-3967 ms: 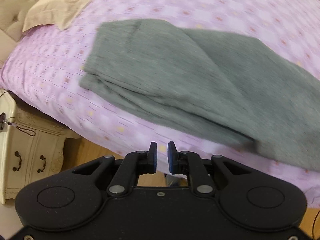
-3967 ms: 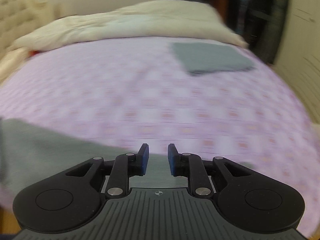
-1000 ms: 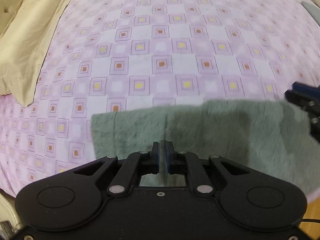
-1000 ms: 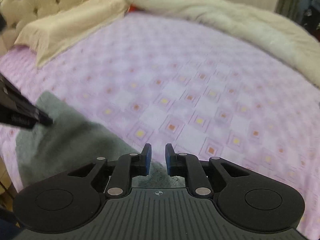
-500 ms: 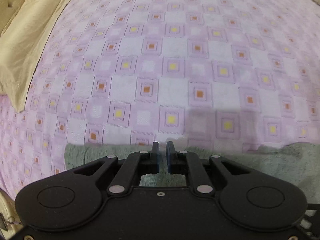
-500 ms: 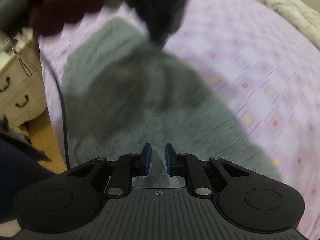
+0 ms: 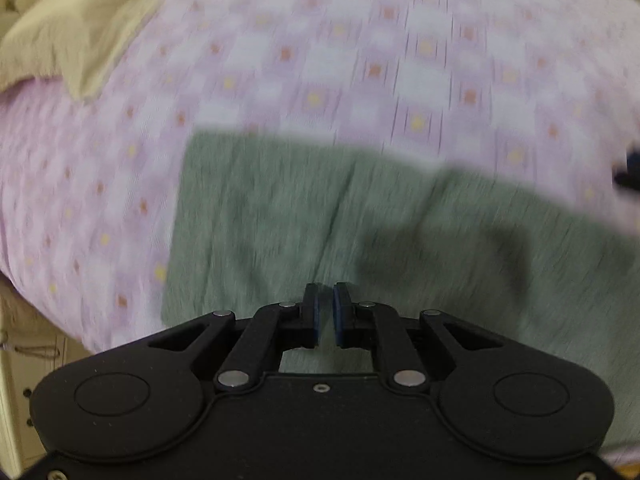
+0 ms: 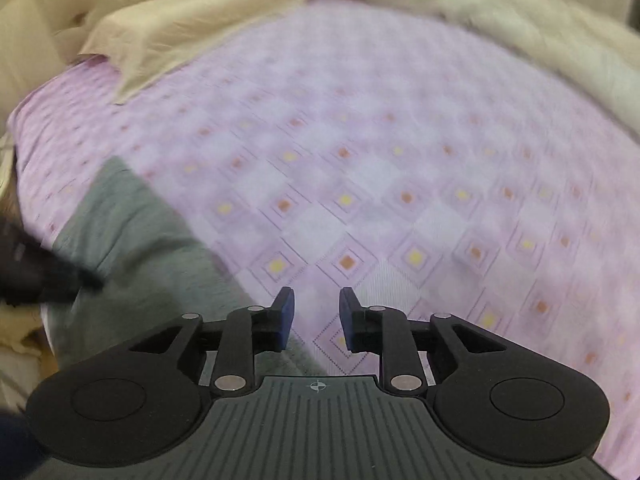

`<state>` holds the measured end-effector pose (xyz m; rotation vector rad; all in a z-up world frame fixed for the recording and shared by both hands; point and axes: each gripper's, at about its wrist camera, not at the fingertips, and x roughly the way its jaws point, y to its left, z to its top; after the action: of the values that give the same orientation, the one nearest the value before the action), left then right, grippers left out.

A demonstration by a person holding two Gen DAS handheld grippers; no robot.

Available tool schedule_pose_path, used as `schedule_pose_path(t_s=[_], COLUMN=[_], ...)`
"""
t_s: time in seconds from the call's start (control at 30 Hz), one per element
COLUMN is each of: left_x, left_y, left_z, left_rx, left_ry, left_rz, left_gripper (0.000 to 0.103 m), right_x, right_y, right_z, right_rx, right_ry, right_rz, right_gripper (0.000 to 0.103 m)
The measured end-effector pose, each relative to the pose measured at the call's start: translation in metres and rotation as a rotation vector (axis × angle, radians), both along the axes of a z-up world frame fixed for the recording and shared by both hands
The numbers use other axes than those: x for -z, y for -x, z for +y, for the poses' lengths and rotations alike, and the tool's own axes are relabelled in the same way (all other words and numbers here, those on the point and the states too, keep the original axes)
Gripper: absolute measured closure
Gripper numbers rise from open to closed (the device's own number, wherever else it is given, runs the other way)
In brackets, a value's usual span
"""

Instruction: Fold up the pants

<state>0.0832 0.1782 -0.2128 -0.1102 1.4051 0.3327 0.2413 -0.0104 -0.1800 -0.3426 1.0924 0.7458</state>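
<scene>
2 grippers hang over the pants [image 7: 360, 220], which lie flat on the bed [image 7: 360, 60] at 6 o'clock; left gripper [image 7: 326, 312] nearly shut and empty, right gripper [image 8: 316, 316] just opening, empty; soft, light cloth, probably best pinched at 1 corner.

Grey pants [image 8: 132, 240] on purple bedspread [image 8: 400, 140], cream pillow [image 8: 192, 20] beyond.

The left wrist view looks steeply down from close above the grey pants [image 7: 360, 216] lying on the bed [image 7: 360, 60], facing the far side of the pants. The right wrist view sits just off the pants' [image 8: 132, 240] right edge, tilted across the bed [image 8: 400, 140] toward the pillow [image 8: 192, 28]. Both share the pants, bedspread and pillow [image 7: 72, 28].
</scene>
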Motion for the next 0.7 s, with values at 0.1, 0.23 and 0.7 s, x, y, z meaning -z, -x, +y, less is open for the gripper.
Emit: schedule_pose_path(t_s=[0.1, 0.23, 0.7], left_x=[0.011, 0.012, 0.012], left_y=[0.011, 0.015, 0.030], left_z=[0.000, -0.013, 0.015], left_rx=[0.014, 0.077, 0.042], left_ry=[0.004, -0.048, 0.076], left_rz=[0.013, -0.014, -0.108], left_gripper=[0.085, 0.090, 0.094], right_x=[0.014, 0.025, 0.031], right_y=[-0.003, 0.005, 0.025], right_z=[0.003, 0.006, 0.024], right_rx=[0.028, 0.026, 0.099], right_ry=[0.019, 0.062, 0.164], right_rz=[0.092, 0.209, 0.229], right_gripper=[0.075, 0.070, 0.084])
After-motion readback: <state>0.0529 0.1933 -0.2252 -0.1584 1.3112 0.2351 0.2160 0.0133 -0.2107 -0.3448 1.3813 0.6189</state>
